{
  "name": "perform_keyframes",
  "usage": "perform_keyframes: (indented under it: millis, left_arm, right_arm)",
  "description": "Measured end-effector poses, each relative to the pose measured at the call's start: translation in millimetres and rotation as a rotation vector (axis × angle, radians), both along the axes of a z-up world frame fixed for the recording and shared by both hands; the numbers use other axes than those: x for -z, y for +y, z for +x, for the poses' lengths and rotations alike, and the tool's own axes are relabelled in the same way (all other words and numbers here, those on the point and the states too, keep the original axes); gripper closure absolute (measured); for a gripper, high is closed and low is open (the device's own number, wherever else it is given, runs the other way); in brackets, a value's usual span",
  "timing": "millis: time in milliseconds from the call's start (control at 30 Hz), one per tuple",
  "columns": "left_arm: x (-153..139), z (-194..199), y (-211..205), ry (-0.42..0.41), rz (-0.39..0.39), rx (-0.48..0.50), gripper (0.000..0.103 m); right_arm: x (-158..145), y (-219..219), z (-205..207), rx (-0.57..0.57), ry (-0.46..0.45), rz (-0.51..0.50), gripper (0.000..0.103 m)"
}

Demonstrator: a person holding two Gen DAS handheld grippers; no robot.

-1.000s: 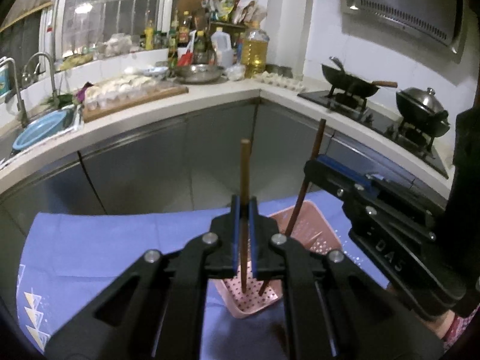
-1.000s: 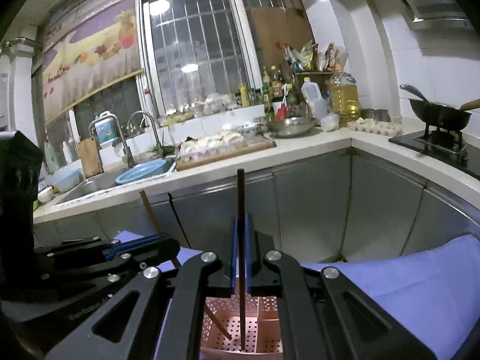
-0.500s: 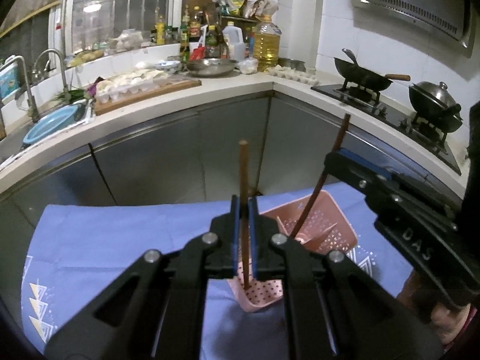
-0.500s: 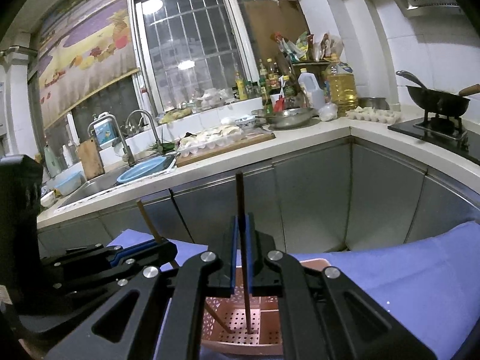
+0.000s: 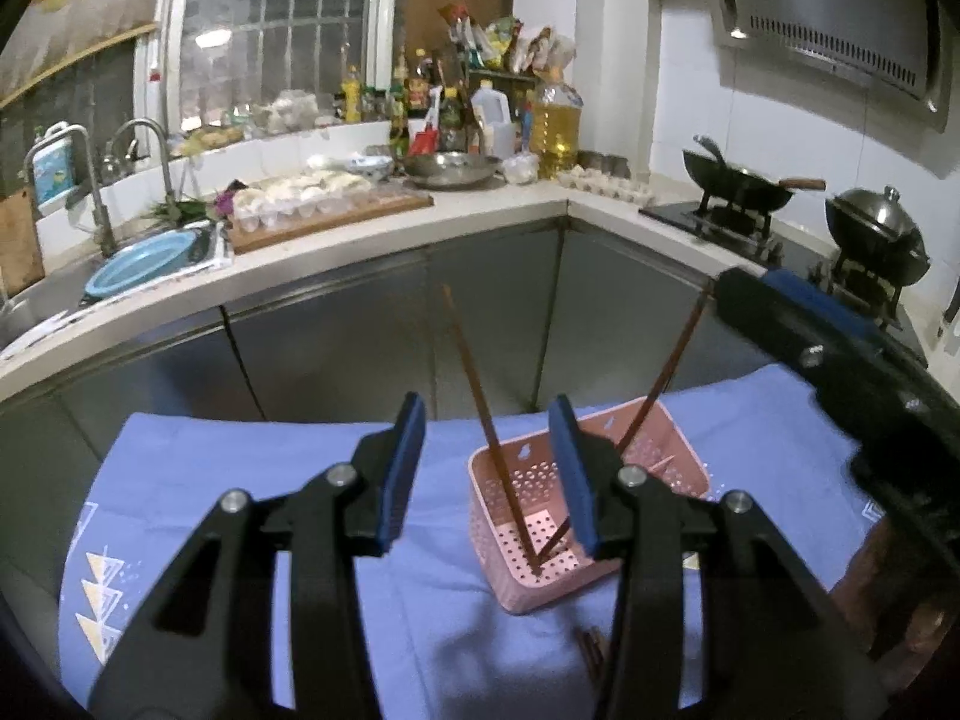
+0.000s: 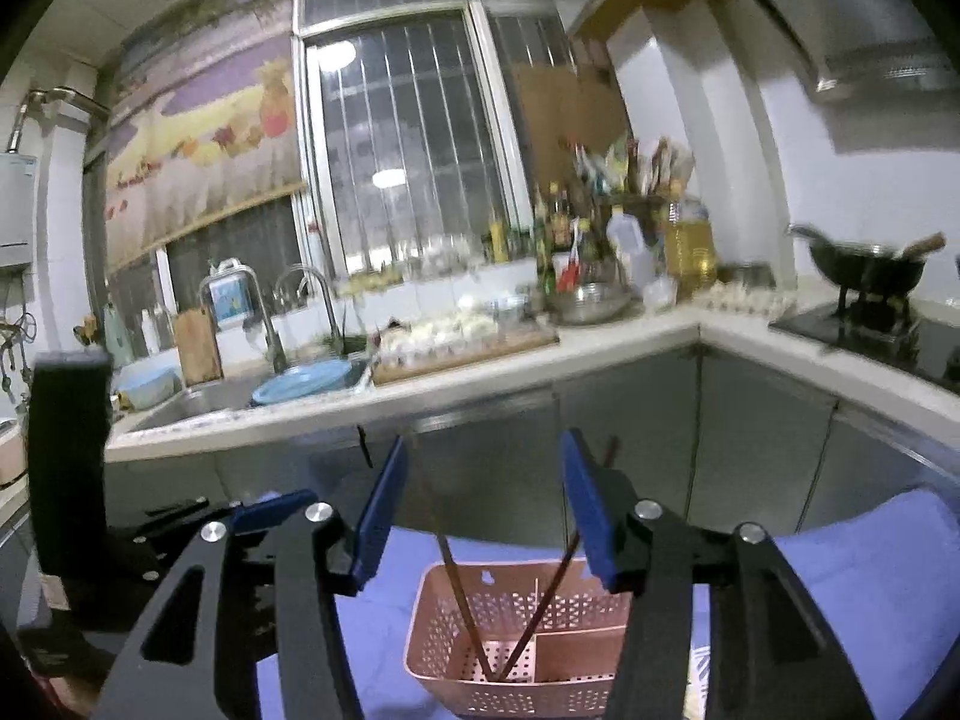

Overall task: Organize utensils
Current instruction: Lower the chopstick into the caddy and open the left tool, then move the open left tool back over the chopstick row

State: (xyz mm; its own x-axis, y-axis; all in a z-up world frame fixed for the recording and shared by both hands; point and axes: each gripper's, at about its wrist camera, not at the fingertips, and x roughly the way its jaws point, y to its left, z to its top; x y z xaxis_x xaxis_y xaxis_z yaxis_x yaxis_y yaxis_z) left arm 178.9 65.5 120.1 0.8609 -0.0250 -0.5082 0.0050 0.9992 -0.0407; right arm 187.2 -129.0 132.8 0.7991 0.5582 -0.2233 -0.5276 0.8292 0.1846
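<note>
2 chopsticks (image 5: 480, 396) stand in the pink basket (image 5: 672, 450), which sits on the table's blue cloth (image 5: 240, 480). Their lower tips rest together on the perforated floor of 1 compartment and their tops lean apart in a V. In the right wrist view the same pair (image 6: 456, 588) crosses near the bottom of the basket (image 6: 516, 594), in the compartment to the left of the divider. That part of the job looks done: both sticks are inside the basket and free of any grip.

What is left is harder to judge. Something dark and thin lies on the cloth (image 6: 870, 570) just in front of the basket in the left wrist view, partly hidden behind the claw; it may be more chopsticks, but I cannot tell. No other utensils show.

The left claw (image 5: 489, 468) is partly open and its jaws are opening. 1 chopstick shows in the gap between the blue pads (image 5: 399, 474), but neither pad touches it. The right claw (image 6: 483, 504) is likewise partly open and opening, holding nothing, with the sticks visible between and beyond its pads (image 6: 588, 510).
</note>
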Motion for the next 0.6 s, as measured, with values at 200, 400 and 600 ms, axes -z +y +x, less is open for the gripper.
perform_keyframes:
  millis: [200,400,600]
  left_arm:
    - [0.7,-50.5,4.0,-0.044,-0.037,-0.002,0.062]
    - [55.7,-108.7,-2.1,0.043,-0.081,0.05,0.062]
    - [152.1,-134.9,-46.3,0.306,-0.109,0.171,0.062]
  right_arm:
    - [5.4,-38.2,-56.4,0.001,-0.03,0.07,0.049]
    - [77.7,-69.6,-110.0,0.024,0.113,-0.05,0.052]
    - [168.0,-75.7,-133.1,0.007,0.401,-0.221,0.07]
